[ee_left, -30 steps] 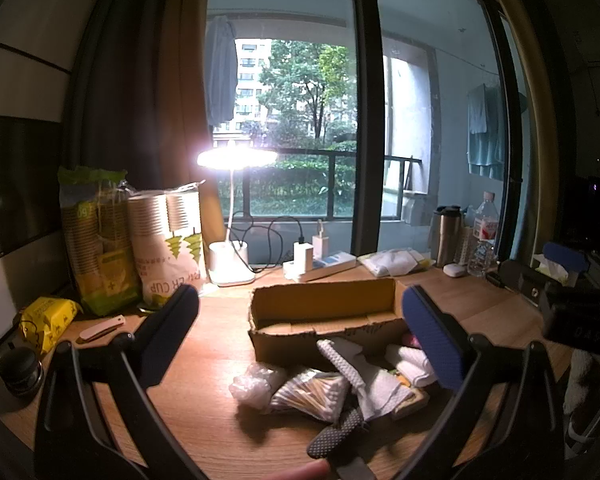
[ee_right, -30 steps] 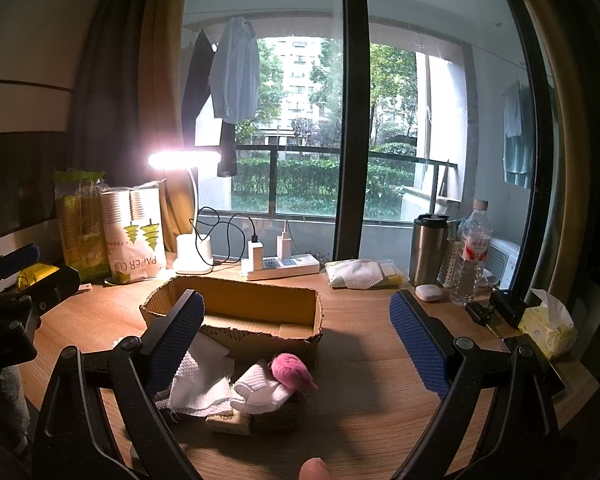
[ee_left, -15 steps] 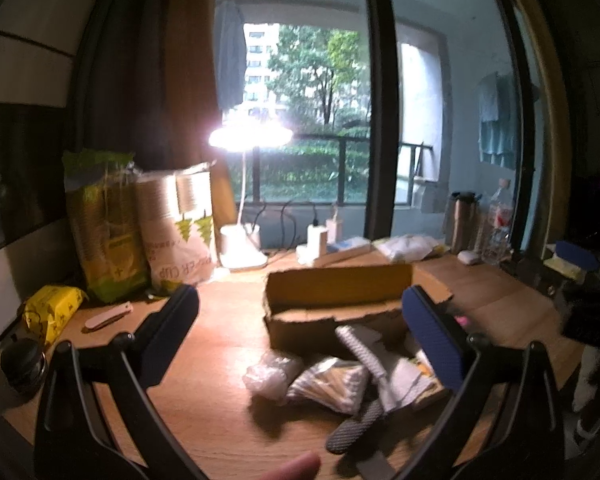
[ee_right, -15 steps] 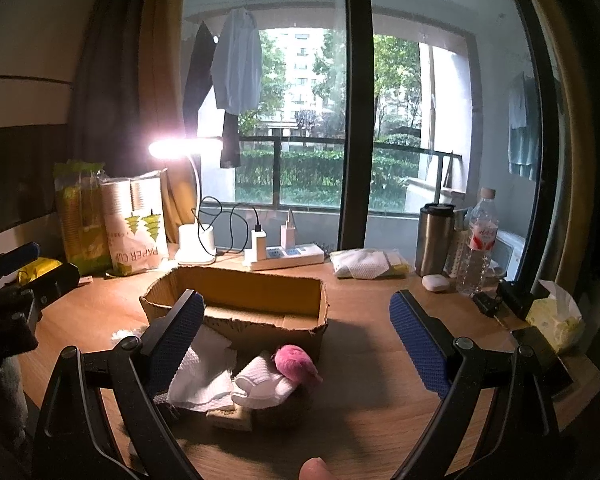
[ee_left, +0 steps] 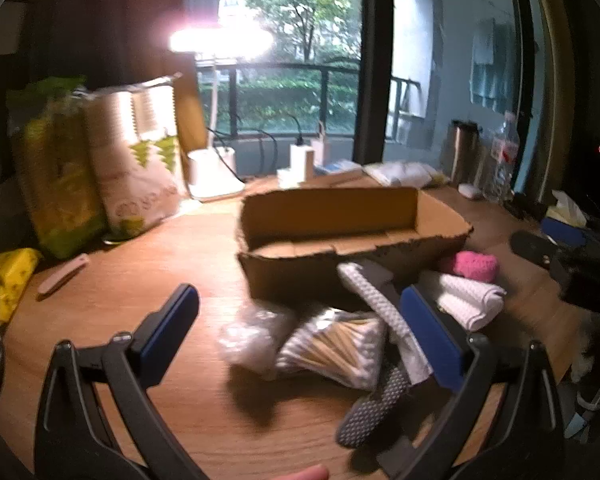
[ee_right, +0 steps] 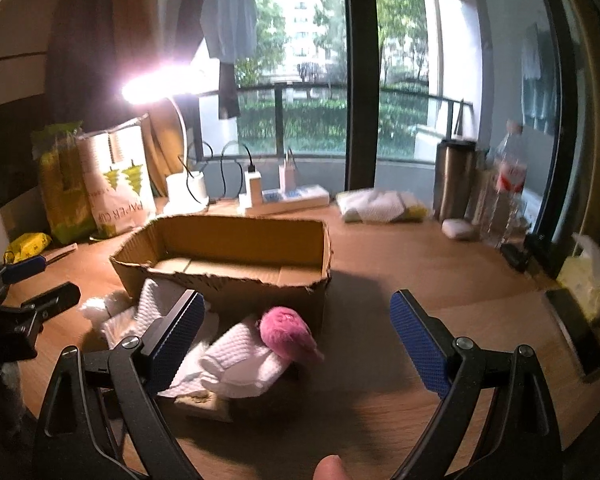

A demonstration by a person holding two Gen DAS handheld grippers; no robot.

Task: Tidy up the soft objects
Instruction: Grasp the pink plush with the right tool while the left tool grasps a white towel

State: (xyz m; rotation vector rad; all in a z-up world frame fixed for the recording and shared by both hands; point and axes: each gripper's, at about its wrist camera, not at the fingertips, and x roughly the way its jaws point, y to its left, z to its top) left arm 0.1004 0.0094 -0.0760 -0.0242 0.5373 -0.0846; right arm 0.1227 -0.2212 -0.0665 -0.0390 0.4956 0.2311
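Note:
An open cardboard box stands on the wooden table, seemingly empty. In front of it lies a pile of soft things: a clear bag of cotton balls, a bag of cotton swabs, a white and grey patterned cloth, a folded white towel and a pink fluffy piece. My left gripper is open and empty, low over the cotton bags. My right gripper is open and empty, around the pink piece and towel without touching.
Paper cup packs and a green bag stand at back left, beside a lit desk lamp and a power strip. A steel flask, water bottle and tissue box stand at right.
Both grippers have moved down and forward toward the pile; the box and soft things now look larger and closer. Both stay open.

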